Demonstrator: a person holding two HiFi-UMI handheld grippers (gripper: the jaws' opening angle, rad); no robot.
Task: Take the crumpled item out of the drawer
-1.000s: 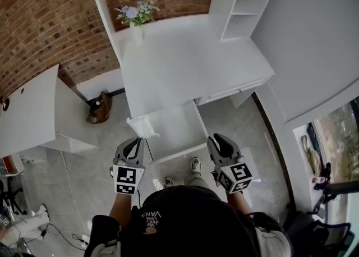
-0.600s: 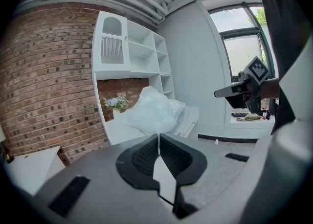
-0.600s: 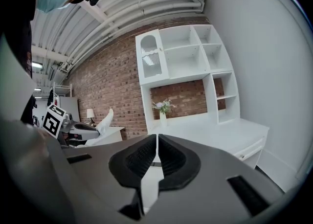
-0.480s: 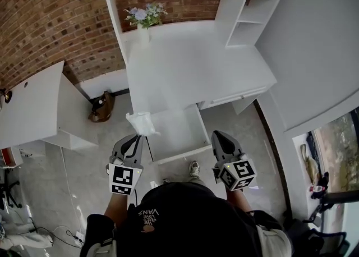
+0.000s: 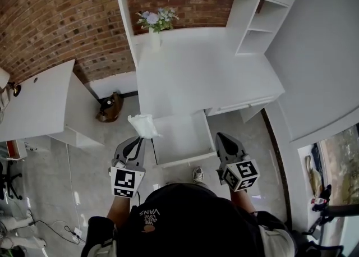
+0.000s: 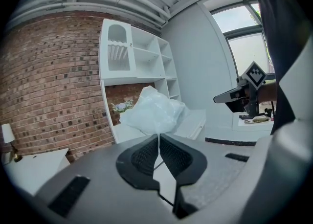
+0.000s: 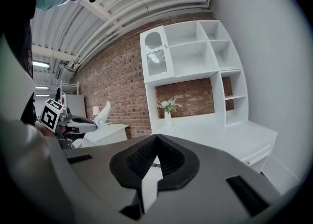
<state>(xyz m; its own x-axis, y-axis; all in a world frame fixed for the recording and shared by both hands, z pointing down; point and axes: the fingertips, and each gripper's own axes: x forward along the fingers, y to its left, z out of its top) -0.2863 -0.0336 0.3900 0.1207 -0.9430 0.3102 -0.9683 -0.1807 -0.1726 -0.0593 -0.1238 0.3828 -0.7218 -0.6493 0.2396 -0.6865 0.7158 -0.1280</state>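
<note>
Lifted slightly higher over the drawer's [image 5: 185, 160] left edge, the crumpled item [image 5: 143, 125] stays pinched in the left hand-held gripper [image 5: 139, 140], the right hand-held gripper [image 5: 221, 137] shut and empty; carrying it clear likely comes next.

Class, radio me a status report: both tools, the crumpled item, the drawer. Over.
Left tool shut on crumpled bag, held outside the drawer. Right tool shut, empty. Drawer open, nothing in the way.

1. I see a vase of flowers [image 5: 154, 26] standing at the back of the white desk top [image 5: 207, 70].
2. A brick wall [image 5: 56, 20] rises behind it.
3. A brown object [image 5: 110, 108] lies on the floor beside a white side table [image 5: 33, 101].
</note>
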